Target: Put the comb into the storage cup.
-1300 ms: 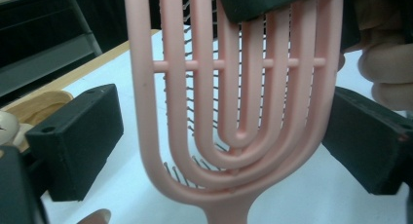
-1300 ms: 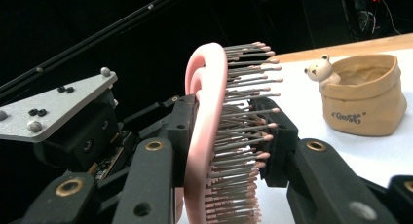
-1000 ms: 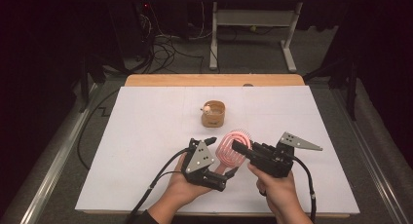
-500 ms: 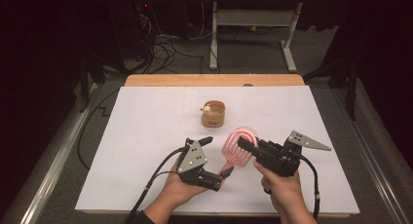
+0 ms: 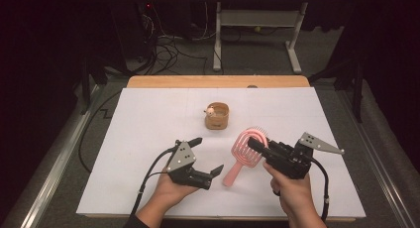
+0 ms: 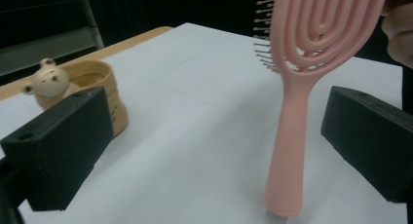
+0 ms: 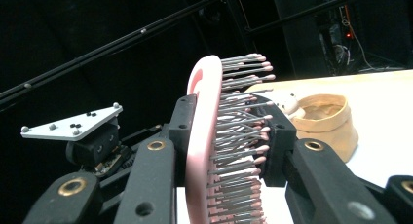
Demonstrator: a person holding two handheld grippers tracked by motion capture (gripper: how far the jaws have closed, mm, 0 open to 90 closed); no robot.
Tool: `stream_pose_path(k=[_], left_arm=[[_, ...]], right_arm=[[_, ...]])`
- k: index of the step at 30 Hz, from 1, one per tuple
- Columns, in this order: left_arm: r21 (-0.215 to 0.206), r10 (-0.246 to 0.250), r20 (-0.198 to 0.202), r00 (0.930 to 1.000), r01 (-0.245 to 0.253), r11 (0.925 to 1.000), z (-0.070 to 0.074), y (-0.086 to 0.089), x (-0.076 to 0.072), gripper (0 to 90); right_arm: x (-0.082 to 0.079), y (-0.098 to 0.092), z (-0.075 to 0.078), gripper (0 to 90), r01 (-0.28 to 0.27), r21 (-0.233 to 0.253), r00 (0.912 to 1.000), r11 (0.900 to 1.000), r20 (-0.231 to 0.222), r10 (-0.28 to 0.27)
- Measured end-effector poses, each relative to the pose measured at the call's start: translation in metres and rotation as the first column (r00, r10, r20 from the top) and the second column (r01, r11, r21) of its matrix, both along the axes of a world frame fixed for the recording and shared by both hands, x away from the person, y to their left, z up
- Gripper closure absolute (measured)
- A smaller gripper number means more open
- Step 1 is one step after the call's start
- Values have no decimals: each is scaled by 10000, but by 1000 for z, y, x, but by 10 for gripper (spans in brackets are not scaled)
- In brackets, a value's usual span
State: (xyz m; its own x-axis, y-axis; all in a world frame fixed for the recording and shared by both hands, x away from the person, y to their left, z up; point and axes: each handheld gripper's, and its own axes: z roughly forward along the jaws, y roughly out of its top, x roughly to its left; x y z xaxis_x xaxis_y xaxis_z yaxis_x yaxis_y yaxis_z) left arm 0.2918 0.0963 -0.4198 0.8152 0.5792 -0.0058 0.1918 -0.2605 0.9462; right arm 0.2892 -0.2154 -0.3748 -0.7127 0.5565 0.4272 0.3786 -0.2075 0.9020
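A pink vented hairbrush (image 5: 241,157) stands tilted, its handle end on the white sheet. My right gripper (image 5: 254,144) is shut on the brush head, which shows in the right gripper view as one jaw on the brush's (image 7: 202,151) back and the other on its bristles. My left gripper (image 5: 208,155) is open just left of the handle. In the left gripper view the brush handle (image 6: 291,151) stands upright between the wide-apart jaws, touching neither. A small tan cup (image 5: 217,117) with a little bear figure (image 6: 48,80) on its rim sits mid-table behind both grippers.
The white sheet (image 5: 143,124) covers a table with a wooden back edge (image 5: 218,82). Past the table are dark floor, cables (image 5: 168,44) and a metal frame's legs (image 5: 292,44). In the right gripper view the left gripper's grey plate (image 7: 73,122) and the cup (image 7: 326,121) flank the brush.
My right gripper has moved right with the brush in it. The left gripper has drifted slightly left, so a gap now shows between it and the handle.
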Motion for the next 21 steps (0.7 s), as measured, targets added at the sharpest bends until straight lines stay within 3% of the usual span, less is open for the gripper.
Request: stream_pose_path(k=[6,12,21], left_arm=[[-134,642,-195,9977,-645,9978,-4,25,7,0],[-276,1180,-135,9929,-1184,9926,-7,53,9,0],[117,1903,91,9817,-1904,9816,-25,87,0,0]], right_arm=[[0,-2,0,670,46,-95,10000,9999,72,-45],[-1,-7,2,670,265,-177,9993,9995,249,-260],[-3,-11,5,669,504,-469,9970,9976,606,-475]])
